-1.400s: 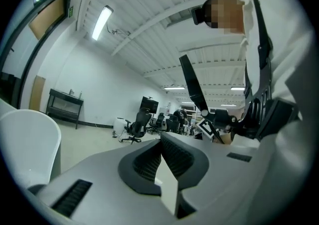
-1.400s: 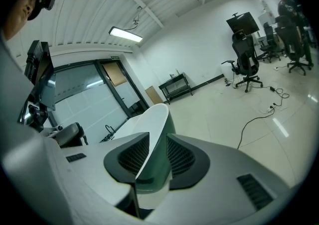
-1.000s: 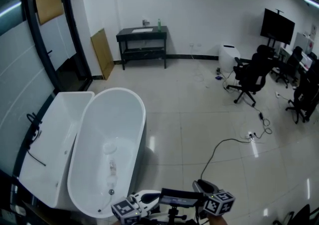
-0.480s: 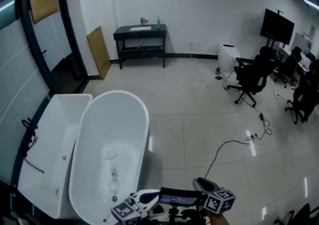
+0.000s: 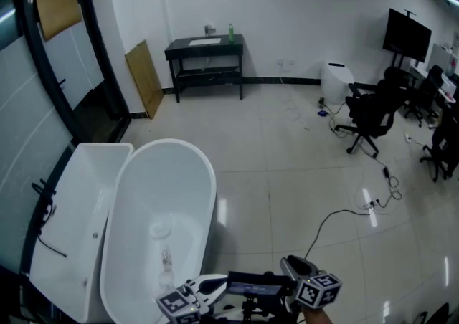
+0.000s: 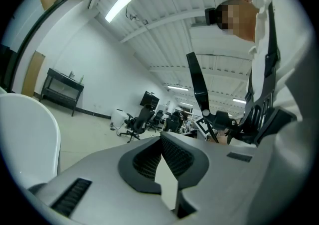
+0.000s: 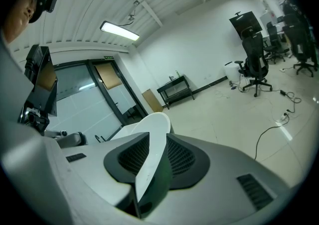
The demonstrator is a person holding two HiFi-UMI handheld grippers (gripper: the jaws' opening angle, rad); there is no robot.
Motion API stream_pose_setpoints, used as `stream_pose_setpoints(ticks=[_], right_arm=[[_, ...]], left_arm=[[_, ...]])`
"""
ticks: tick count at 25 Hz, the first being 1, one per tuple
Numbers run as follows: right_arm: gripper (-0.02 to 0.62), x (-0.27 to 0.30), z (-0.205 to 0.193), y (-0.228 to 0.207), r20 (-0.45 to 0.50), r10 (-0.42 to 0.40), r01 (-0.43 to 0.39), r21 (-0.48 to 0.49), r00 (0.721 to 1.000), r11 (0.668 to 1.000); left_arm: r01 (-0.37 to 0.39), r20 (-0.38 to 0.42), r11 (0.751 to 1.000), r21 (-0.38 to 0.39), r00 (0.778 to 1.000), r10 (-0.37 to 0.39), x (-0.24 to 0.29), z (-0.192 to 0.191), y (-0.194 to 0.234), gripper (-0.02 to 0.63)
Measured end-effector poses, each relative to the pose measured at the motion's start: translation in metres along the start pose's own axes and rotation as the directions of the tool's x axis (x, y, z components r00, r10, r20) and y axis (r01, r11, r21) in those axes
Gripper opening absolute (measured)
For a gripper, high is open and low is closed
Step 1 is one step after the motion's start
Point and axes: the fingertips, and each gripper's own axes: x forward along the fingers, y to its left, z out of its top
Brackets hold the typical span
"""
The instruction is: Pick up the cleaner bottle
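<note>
Since the cleaner bottle, which I took to be the small green bottle point(image 5: 230, 29) standing upright on the black table point(image 5: 204, 46) by the far wall, was well apart from you, you were at the approach step, with no reach begun. Your left gripper point(image 6: 161, 137) and right gripper point(image 7: 157, 137) sat low before you, beside the white bathtub point(image 5: 213, 179), both with jaws together on nothing. Next you needed to cross the floor point(image 5: 287, 158) to the table, spread one claw, and bring it level around the bottle's body.

The bathtub point(image 5: 158, 222) lies near left; the bottle point(image 5: 231, 29) stands on the far surface point(image 5: 204, 46); chairs point(image 5: 373, 111) sit far right.
</note>
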Motion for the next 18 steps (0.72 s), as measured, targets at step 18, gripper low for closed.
stream_pose_setpoints(ticks=[18], right_arm=[[0.098, 0.076, 0.164, -0.131, 0.016, 0.055, -0.052, -0.150, 0.998, 0.987]], left_arm=[[-0.146, 0.044, 0.988, -0.049, 0.988, 0.148, 0.174, 0.073, 0.103, 0.000]])
